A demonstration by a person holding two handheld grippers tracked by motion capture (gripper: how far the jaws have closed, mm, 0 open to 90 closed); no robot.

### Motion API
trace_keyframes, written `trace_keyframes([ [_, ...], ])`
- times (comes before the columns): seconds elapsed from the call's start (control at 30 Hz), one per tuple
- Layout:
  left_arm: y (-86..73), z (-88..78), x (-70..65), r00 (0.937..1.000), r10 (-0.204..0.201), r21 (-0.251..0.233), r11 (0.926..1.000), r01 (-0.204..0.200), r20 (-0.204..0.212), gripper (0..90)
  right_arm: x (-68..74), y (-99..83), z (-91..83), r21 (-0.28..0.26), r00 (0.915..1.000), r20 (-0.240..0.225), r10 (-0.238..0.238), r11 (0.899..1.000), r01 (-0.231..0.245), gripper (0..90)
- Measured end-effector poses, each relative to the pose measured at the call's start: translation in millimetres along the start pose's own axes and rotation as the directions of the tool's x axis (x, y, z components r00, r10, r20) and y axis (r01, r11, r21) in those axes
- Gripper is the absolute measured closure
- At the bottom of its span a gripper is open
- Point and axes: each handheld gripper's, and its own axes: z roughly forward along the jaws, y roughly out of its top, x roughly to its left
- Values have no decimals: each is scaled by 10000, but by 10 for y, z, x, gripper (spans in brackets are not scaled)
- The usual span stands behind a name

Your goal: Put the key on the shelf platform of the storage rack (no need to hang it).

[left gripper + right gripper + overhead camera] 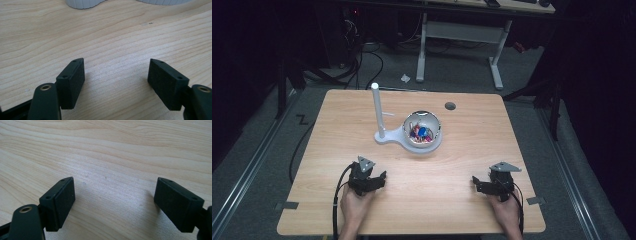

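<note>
A white bowl with small coloured pieces inside sits on a white stand with an upright post, a little behind the table's middle. My left gripper rests low over the bare wood near the front left. It is open, with nothing between its pads. The stand's base shows at the top edge of the left gripper view. My right gripper is near the front right, also open over bare wood, its jaws wide apart and empty.
The wooden table has a round cable hole at the back right. Small grey tabs sit at its front corners. Beyond the table stand a white desk frame and cables on the floor.
</note>
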Motion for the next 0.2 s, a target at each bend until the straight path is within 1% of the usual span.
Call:
trace_keyframes([
  [0.2, 0, 0, 0, 10000, -4, 4, 10000, 4, 20, 297, 0, -1, 0, -2, 10000, 1, -3, 10000, 3, 172],
])
